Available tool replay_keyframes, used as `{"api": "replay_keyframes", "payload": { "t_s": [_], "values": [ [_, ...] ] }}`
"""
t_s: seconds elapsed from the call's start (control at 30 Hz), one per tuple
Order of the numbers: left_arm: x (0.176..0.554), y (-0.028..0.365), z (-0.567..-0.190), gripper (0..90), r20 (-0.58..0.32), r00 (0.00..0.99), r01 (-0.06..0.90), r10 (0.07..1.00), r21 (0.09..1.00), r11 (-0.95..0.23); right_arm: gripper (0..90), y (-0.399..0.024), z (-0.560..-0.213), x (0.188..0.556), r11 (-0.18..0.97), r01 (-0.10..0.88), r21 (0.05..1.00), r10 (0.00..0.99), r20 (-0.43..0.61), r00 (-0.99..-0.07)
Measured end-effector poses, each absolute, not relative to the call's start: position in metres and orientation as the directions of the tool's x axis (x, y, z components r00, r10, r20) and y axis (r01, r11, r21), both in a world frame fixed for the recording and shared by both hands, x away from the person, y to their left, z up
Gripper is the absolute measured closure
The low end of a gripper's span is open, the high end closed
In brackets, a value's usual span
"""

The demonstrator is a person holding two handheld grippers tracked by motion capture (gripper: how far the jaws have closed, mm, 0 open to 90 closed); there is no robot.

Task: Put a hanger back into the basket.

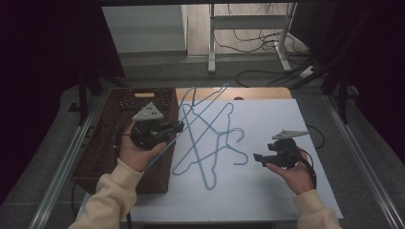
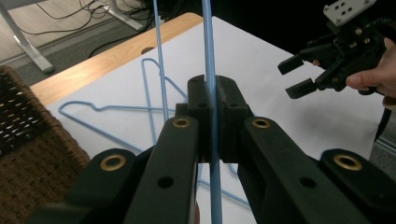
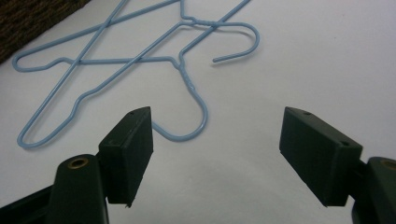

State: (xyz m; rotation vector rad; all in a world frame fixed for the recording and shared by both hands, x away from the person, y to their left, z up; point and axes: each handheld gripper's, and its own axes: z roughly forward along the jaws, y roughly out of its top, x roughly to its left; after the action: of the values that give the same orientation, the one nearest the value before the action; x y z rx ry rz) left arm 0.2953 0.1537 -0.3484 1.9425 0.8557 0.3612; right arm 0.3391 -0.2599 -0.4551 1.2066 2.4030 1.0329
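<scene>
The left gripper is clamped on the wire of a blue hanger, which runs straight up between its closed fingers and stands lifted off the white sheet near the table's left side, just beside the wicker basket at the left edge. Two more blue hangers lie crossed on the sheet around its middle. The right gripper hovers toward the right edge with its fingers spread apart and nothing between them, a hanger hook lying just beyond the left one
</scene>
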Motion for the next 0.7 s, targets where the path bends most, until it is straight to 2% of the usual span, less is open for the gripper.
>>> {"api": "replay_keyframes", "payload": {
  "t_s": [0.43,0.7],
  "values": [
    [0.297,0.204,-0.348,86.2,-0.106,0.67,0.423,0.735,0.868,-0.26,25.6,-0.264,-0.458,0.338,0.413,0.603,0.682,0.781,0.076,-0.62],
    [0.303,0.235,-0.365,86.1,-0.109,0.633,0.458,0.766,0.851,-0.257,25.4,-0.263,-0.459,0.338,0.424,0.599,0.68,0.78,0.063,-0.623]
  ]
}}
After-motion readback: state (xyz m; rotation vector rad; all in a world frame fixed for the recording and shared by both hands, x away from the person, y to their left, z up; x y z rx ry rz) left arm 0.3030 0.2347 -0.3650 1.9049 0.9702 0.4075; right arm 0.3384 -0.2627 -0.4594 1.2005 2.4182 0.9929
